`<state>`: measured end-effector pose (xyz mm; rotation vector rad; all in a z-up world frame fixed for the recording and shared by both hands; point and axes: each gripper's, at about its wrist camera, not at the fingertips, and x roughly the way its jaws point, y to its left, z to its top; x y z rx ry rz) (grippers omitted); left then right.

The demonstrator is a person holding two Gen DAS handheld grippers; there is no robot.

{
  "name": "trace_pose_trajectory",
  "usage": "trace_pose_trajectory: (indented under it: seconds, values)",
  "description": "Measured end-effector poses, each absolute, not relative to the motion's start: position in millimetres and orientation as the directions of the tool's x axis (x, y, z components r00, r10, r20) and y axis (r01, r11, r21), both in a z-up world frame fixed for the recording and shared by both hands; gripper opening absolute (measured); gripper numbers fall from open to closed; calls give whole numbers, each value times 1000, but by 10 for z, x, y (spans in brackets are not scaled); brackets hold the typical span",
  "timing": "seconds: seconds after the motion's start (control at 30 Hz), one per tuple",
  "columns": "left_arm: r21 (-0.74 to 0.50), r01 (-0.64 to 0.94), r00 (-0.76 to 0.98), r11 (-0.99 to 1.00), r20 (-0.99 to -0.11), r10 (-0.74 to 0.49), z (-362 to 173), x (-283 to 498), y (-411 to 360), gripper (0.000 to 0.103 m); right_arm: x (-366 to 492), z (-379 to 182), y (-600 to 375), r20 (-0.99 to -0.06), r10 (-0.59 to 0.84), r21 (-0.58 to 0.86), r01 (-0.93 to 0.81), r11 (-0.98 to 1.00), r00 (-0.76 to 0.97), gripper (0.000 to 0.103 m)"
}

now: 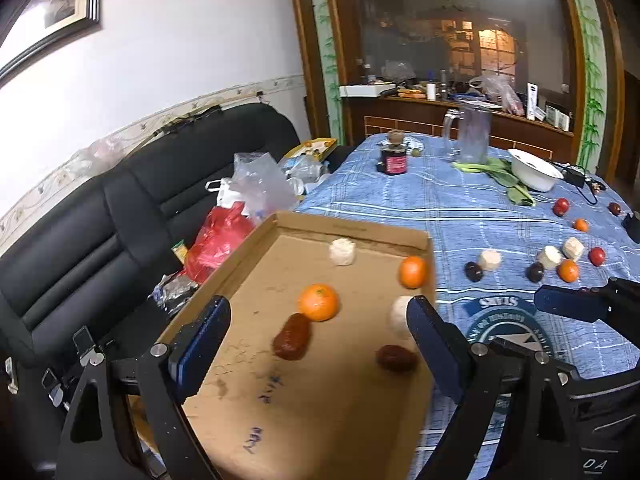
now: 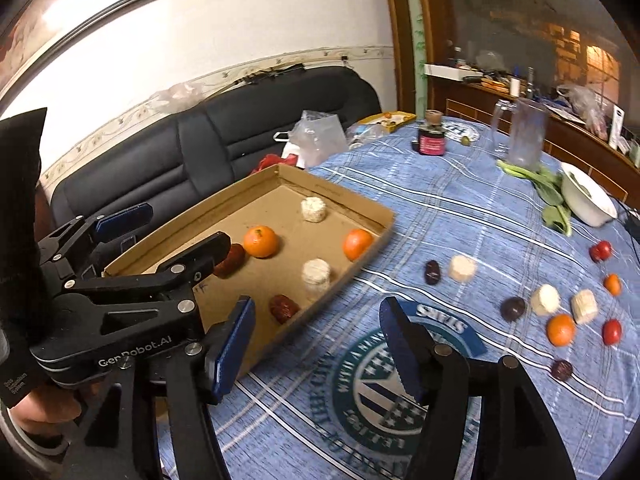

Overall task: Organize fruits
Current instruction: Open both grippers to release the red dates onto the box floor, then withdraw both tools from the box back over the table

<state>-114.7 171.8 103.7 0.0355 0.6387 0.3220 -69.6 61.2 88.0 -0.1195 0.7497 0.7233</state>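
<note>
A: Start at the claws. The left gripper (image 1: 320, 332) stands wide apart over the cardboard tray (image 1: 348, 226) with nothing between its pads. The right gripper (image 2: 316, 340) is likewise spread and holds nothing, above the blue cloth (image 2: 440, 208).

B: Anything hidden?

A: The left claw's right finger covers part of a pale piece (image 1: 400, 312) near the tray's right wall. In the right view, the left claw's arm cuts off one end of a dark red date (image 2: 234, 260).

B: Which way do the dates lie?

A: That one's long axis slants toward the orange (image 2: 261, 241), touching or nearly so. The other date (image 2: 283, 308) lies near the tray's near wall. More fruit (image 2: 560, 330) sits loose on the cloth, well apart from the tray.
</note>
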Motion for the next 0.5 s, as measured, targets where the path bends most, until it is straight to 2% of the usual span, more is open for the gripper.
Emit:
trace_pose_trajectory:
  seconds: [0.5]
  values:
    - [196, -187, 786, 963, -557, 267, 1056, -986, 966, 89, -680, 879, -204, -651, 499, 175, -527, 832, 571, 73]
